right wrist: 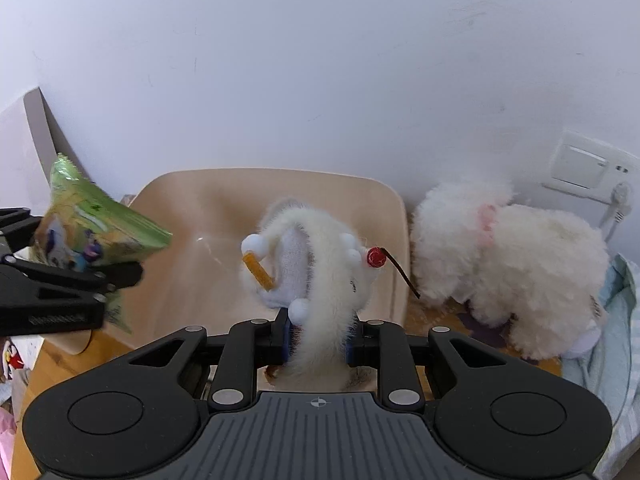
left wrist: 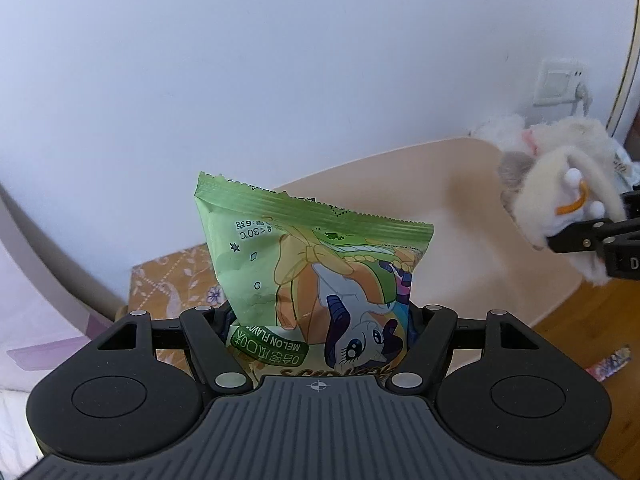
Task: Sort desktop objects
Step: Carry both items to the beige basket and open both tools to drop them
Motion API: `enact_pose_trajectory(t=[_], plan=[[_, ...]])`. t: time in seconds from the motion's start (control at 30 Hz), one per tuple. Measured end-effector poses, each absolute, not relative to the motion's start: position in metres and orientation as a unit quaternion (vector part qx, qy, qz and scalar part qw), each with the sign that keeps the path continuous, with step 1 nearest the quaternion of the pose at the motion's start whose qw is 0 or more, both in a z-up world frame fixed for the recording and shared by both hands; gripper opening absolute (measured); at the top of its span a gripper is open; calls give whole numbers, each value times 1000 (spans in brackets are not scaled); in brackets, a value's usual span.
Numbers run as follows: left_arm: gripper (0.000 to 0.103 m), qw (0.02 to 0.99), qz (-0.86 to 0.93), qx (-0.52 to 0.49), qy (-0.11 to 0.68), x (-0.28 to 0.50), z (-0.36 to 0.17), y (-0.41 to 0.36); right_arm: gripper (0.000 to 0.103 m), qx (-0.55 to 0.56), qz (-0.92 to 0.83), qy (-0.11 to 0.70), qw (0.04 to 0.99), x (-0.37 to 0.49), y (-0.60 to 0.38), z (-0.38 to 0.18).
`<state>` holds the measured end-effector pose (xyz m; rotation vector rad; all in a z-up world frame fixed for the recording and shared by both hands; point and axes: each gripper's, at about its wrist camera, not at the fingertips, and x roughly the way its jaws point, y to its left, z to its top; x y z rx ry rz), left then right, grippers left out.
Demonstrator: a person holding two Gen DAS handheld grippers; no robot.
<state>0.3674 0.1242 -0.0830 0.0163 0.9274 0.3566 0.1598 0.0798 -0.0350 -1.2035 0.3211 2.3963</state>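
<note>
A green melon-flavour snack bag [left wrist: 312, 264] with a cartoon pony stands upside down between the fingers of my left gripper [left wrist: 320, 314], which is shut on its lower part. In the right wrist view the same bag [right wrist: 100, 232] hangs at the left over the edge of a beige curved tray [right wrist: 192, 248]. My right gripper [right wrist: 319, 338] is shut on a small white furry toy [right wrist: 316, 264] with an orange stick and a red ball, held above the tray. The left wrist view shows that toy [left wrist: 560, 188] at the right edge.
A large white plush dog [right wrist: 508, 256] lies right of the tray against the wall. A wall socket [right wrist: 580, 168] with a plugged cable sits behind it. A light blue cloth [right wrist: 612, 320] lies at the far right. A floral orange cloth [left wrist: 172, 280] and wooden desktop [left wrist: 580, 320] flank the tray.
</note>
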Motion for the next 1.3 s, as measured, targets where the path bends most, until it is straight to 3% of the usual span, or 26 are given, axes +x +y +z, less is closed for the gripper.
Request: enact_pose_trajectory(t=[0.43, 0.5, 0.6, 0.9, 1.03, 1.17, 1.3], plan=[[72, 854, 184, 2, 487, 392, -138, 127, 25, -471, 847, 89, 231, 130, 73, -79], [74, 855, 184, -12, 485, 389, -140, 127, 47, -469, 847, 82, 236, 130, 72, -81], [80, 859, 173, -38, 481, 387, -141, 129, 59, -463, 851, 73, 234, 132, 71, -76], [84, 864, 187, -58, 464, 378, -127, 127, 77, -443, 863, 52, 236, 148, 58, -60], [84, 871, 188, -49, 452, 370, -112, 121, 79, -429, 872, 46, 231, 161, 49, -49], [84, 879, 176, -44, 440, 353, -92, 115, 95, -411, 881, 25, 232, 178, 38, -39], [84, 885, 160, -27, 436, 331, -83, 113, 102, -399, 887, 28, 231, 198, 29, -33]])
